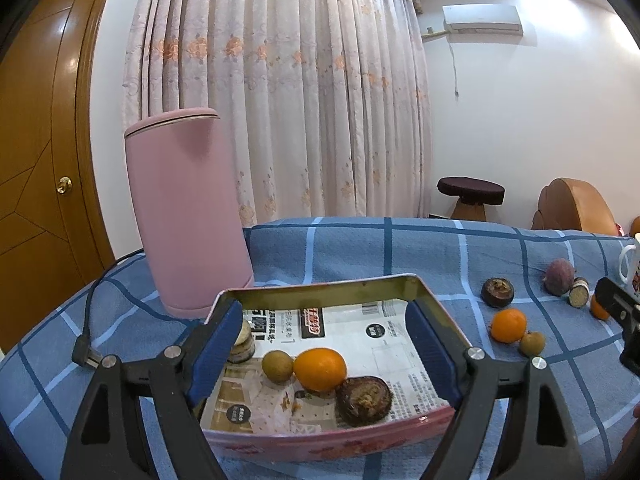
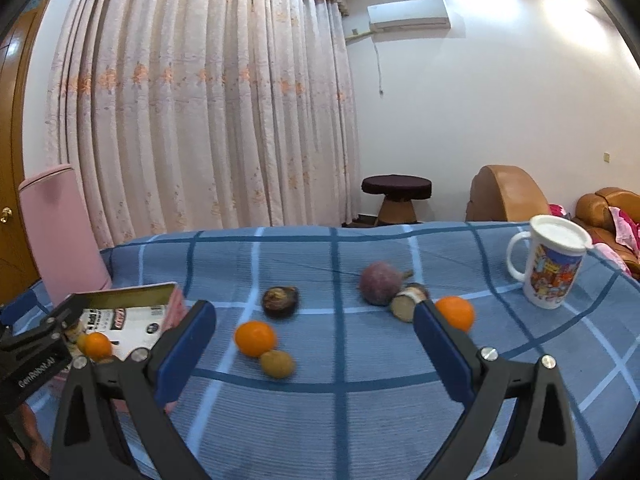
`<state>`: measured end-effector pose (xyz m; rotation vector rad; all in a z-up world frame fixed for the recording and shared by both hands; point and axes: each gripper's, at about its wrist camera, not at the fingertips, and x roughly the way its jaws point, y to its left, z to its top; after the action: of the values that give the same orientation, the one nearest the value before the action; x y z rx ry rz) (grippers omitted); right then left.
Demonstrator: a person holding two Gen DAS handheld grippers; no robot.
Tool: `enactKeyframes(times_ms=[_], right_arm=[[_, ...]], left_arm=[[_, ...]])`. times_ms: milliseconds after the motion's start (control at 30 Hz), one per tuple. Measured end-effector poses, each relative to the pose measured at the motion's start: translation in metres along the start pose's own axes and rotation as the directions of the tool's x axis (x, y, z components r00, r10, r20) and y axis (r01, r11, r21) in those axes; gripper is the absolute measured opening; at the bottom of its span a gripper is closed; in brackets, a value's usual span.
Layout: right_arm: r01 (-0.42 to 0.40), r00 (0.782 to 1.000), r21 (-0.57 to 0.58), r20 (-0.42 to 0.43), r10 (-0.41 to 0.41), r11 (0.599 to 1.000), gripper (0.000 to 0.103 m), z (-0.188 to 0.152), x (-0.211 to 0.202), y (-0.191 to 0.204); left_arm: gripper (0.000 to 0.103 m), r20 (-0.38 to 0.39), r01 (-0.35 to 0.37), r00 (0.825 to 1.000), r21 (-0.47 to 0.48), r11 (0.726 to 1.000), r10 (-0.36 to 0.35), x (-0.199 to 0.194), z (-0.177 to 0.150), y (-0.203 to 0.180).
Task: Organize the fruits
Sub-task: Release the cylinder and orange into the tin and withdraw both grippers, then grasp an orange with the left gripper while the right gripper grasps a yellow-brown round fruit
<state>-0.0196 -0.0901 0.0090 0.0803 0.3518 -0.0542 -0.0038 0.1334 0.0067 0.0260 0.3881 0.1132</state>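
A pink tin tray (image 1: 430, 292) lined with printed paper holds an orange (image 1: 320, 369), a small brown fruit (image 1: 277, 366) and a dark round fruit (image 1: 364, 400). My left gripper (image 1: 324, 312) hangs open over it, its blue pads clear of the fruit. On the blue checked cloth lie a dark fruit (image 2: 280, 301), an orange (image 2: 255, 338), a small brown fruit (image 2: 277, 363), a purple fruit (image 2: 380, 283), a cut piece (image 2: 406, 306) and another orange (image 2: 456, 313). My right gripper (image 2: 314, 312) stands open above them, holding nothing.
A tall pink cylinder (image 1: 188, 216) stands just behind the tray's left corner, with a black cable plug (image 1: 84, 352) on the cloth beside it. A lidded white mug (image 2: 550, 264) stands at the far right. Curtain, stool and sofa lie beyond the table.
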Motion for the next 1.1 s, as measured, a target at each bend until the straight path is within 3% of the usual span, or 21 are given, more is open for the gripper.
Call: enactKeyframes(times_ms=[200, 400, 533, 633, 700, 767, 933, 1033, 1100], right_arm=[[0.064, 0.998, 0.013, -0.02, -0.064, 0.998, 0.102, 0.001, -0.001, -0.032], [0.124, 0.991, 0.067, -0.064, -0.12, 0.99, 0.101, -0.001, -0.001, -0.071], [0.09, 0.989, 0.097, -0.122, -0.078, 0.991, 0.101, -0.004, 0.005, -0.084], [0.01, 0.984, 0.058, -0.176, 0.0, 0.998, 0.092, -0.004, 0.017, -0.069], [-0.094, 0.964, 0.022, -0.248, 0.097, 0.995, 0.088, -0.005, 0.034, -0.053], [-0.171, 0.934, -0.014, -0.32, 0.158, 0.985, 0.077, -0.007, 0.051, -0.036], [-0.289, 0.874, -0.082, -0.43, 0.228, 0.954, 0.063, -0.011, 0.086, 0.003], [-0.307, 0.854, -0.111, -0.471, 0.222, 0.945, 0.053, -0.015, 0.096, 0.016], [-0.321, 0.833, -0.111, -0.505, 0.225, 0.94, 0.039, -0.017, 0.102, 0.02]], left_arm=[[0.085, -0.002, 0.028, 1.0, 0.028, 0.999, -0.028, -0.01, -0.003, -0.018], [0.085, -0.011, 0.099, 0.995, 0.059, 0.993, -0.098, -0.024, -0.008, -0.047], [0.085, -0.019, 0.157, 0.988, 0.091, 0.983, -0.156, -0.034, -0.011, -0.069], [0.085, -0.037, 0.194, 0.981, 0.1, 0.976, -0.191, -0.037, -0.012, -0.079], [0.085, -0.038, 0.192, 0.981, 0.095, 0.977, -0.189, -0.038, -0.011, -0.08], [0.085, -0.03, 0.189, 0.982, 0.068, 0.98, -0.187, -0.039, -0.011, -0.075], [0.085, -0.068, 0.18, 0.981, -0.025, 0.983, -0.181, -0.028, -0.011, -0.059], [0.085, -0.082, 0.181, 0.98, -0.032, 0.983, -0.183, -0.025, -0.011, -0.058], [0.085, -0.088, 0.178, 0.98, -0.018, 0.984, -0.179, -0.024, -0.011, -0.061]])
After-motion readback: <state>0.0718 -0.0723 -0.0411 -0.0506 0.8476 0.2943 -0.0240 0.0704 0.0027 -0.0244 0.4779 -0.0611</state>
